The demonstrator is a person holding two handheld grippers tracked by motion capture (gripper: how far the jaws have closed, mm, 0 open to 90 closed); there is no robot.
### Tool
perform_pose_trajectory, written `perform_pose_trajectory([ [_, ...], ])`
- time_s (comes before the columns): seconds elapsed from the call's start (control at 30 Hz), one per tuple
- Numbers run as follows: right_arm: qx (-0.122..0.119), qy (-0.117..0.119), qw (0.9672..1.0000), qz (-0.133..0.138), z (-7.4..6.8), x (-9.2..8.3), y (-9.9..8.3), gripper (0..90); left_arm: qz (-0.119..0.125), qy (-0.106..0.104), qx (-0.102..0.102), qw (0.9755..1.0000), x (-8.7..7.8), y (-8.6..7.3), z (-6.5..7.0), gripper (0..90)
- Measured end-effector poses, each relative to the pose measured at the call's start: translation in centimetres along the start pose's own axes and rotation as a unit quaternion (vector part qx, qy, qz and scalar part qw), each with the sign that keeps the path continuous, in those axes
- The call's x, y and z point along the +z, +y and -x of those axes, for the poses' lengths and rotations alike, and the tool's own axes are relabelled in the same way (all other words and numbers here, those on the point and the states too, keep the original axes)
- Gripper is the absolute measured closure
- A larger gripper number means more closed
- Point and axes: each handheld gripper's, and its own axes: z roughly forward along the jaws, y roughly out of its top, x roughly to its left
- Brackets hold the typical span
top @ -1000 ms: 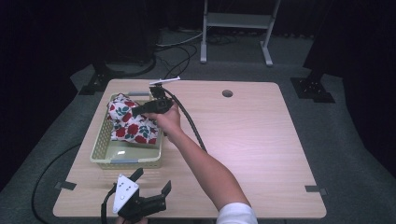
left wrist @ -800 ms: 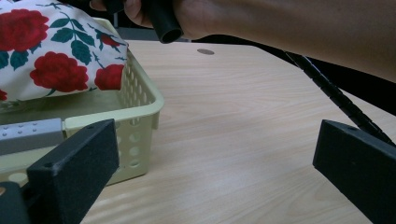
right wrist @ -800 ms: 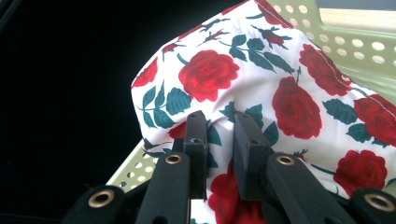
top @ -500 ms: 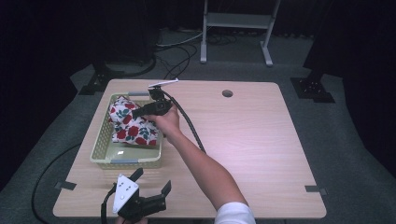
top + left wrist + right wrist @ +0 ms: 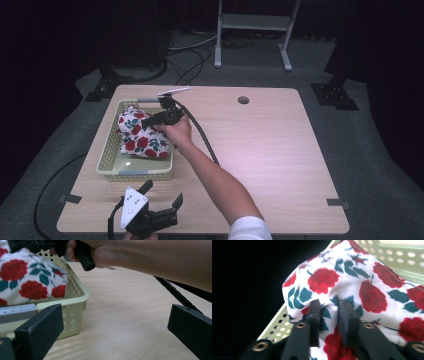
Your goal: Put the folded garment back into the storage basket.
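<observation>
A white cloth with red roses lies bunched in a pale yellow perforated basket at the table's left. My right gripper reaches over the basket's right rim, its tips at the top of the bundle. In the right gripper view its jaws stand a little apart with a fold of cloth between them; they have just been opening. My left gripper rests open at the near table edge, with nothing between its jaws. Ahead of it are the basket's corner and the cloth.
The right forearm crosses the table's middle, with the black cable trailing beside it. A round hole sits near the far edge. A metal stand is on the floor behind the table.
The right hand has shifted only slightly over the basket, and the cloth stays in the basket. The left gripper has not moved.
</observation>
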Motion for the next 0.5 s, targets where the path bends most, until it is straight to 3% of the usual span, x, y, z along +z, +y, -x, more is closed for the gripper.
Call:
perform_pose_trajectory([
  [0.07,0.008,0.01,0.9999,0.006,0.17,-0.15,0.07,68.7,0.0,0.001,-0.001,1.0,-0.01,0.0,-0.04,0.0],
  [0.5,-0.005,0.015,0.9999,0.003,0.31,-0.88,-0.36,59.9,0.0,0.001,-0.001,1.0,0.09,-0.03,-0.02,0.0],
])
